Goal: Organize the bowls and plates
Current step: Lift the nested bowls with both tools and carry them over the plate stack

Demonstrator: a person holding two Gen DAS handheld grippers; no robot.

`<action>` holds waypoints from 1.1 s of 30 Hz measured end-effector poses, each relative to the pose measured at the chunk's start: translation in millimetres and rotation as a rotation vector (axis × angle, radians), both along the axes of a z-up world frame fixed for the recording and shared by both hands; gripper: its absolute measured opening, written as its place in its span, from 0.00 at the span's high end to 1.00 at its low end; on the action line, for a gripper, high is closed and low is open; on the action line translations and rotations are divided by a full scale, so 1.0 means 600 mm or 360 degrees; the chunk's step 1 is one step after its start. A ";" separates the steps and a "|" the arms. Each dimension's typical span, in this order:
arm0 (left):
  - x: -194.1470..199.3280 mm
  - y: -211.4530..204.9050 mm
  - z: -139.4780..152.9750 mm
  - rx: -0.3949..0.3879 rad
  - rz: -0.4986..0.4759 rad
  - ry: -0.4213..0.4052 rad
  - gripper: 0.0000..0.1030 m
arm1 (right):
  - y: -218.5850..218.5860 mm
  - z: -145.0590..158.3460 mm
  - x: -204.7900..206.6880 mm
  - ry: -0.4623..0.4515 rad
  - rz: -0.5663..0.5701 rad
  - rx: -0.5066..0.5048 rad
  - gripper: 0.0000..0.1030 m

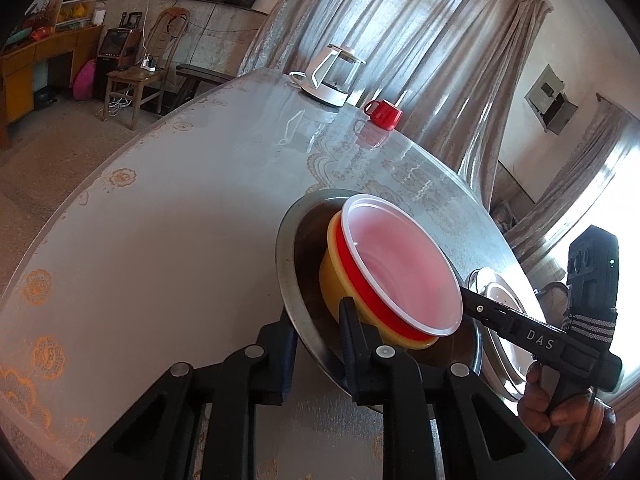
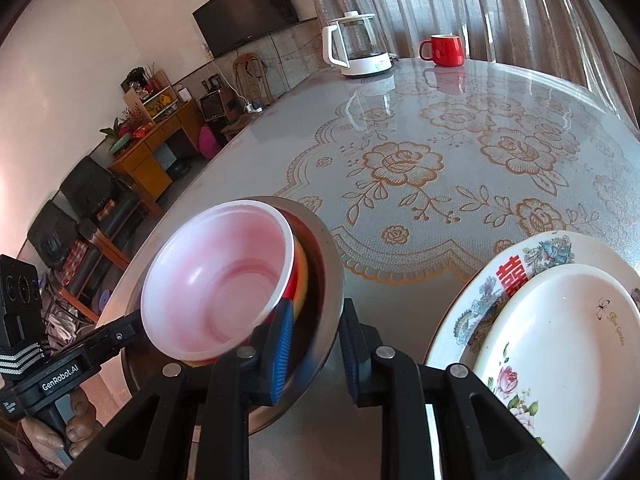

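Lace-covered table [image 2: 460,168]; 2 grippers' fingertips hidden behind steel bowl [image 2: 328,264].

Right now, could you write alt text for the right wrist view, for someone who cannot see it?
Two hand-held grippers, the right hand-held gripper and the left hand-held gripper, clamp opposite sides of a steel basin's rim; inside it sits a stack of plastic bowls, red over yellow. Two stacked plates lie to the right on a floral tablecloth, with a kettle and red mug behind.

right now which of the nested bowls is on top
The red bowl with the white rim and pale inside; the yellow bowl is under it, and the metal bowl holds both.
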State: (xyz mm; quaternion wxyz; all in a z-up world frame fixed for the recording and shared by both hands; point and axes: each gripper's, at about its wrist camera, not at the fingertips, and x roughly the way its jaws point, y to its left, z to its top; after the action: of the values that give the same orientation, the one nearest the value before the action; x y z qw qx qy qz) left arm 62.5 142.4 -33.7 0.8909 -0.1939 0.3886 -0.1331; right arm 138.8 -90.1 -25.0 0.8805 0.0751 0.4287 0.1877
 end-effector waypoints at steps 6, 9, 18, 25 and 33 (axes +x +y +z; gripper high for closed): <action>-0.015 -0.003 0.006 0.0025 0.0003 -0.0020 0.80 | 0.001 0.001 -0.009 -0.0007 0.0009 -0.0007 0.79; -0.024 -0.005 0.011 0.0025 0.0005 -0.0041 0.80 | -0.001 0.004 -0.014 -0.0018 0.0011 0.0009 0.78; -0.039 -0.017 0.026 0.0025 -0.0014 -0.0080 0.80 | -0.015 0.020 -0.032 -0.0050 -0.0009 0.0043 0.78; -0.051 -0.027 0.043 0.0024 -0.0039 -0.0115 0.78 | -0.032 0.031 -0.046 -0.0069 -0.0028 0.0086 0.78; -0.053 -0.043 0.065 0.0026 -0.0082 -0.0156 0.78 | -0.055 0.048 -0.058 -0.0111 -0.0065 0.0129 0.78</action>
State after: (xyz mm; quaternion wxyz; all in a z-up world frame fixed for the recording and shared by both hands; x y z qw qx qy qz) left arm 30.5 116.4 5.3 0.9067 -0.1698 0.3503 -0.1621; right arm 104.2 -123.0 3.8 0.8948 0.1128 0.3882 0.1893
